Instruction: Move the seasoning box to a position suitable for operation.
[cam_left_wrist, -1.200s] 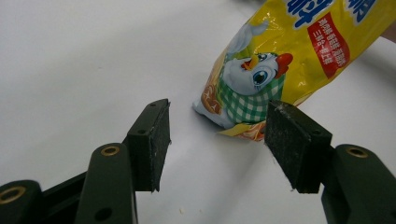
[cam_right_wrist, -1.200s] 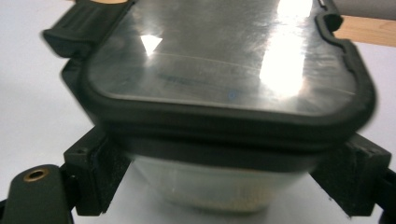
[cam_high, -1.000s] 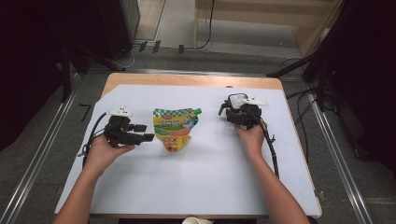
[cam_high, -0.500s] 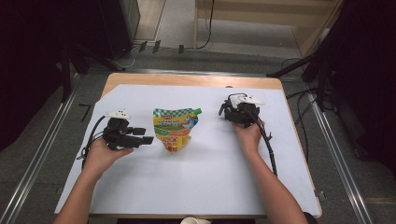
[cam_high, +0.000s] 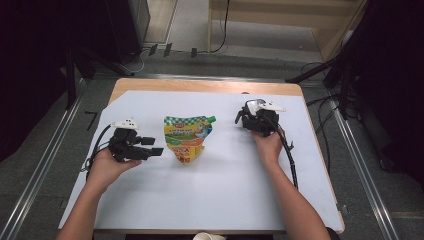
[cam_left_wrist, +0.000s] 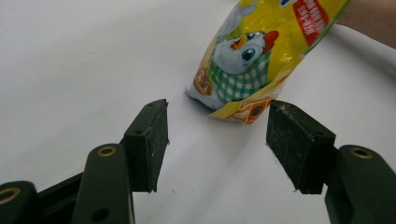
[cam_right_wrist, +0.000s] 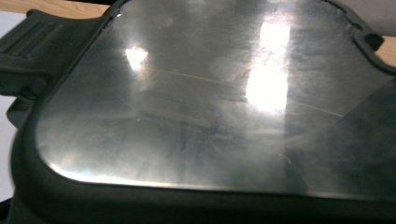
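High view: the snack pouch (cam_high: 186, 137) lies mid-table, the left gripper (cam_high: 150, 151) just left of it, the right gripper (cam_high: 245, 118) well right. Left gripper view: jaws spread, empty, the pouch just beyond. Right gripper view: a glossy dark surface (cam_right_wrist: 210, 102) hides its jaws, so their state cannot be told.

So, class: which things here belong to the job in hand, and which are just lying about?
Part of the job:
- snack pouch
- left tool, jaws open, aimed at the pouch
- right tool

Lying about:
- paper cup at the table's near edge
- floor cables
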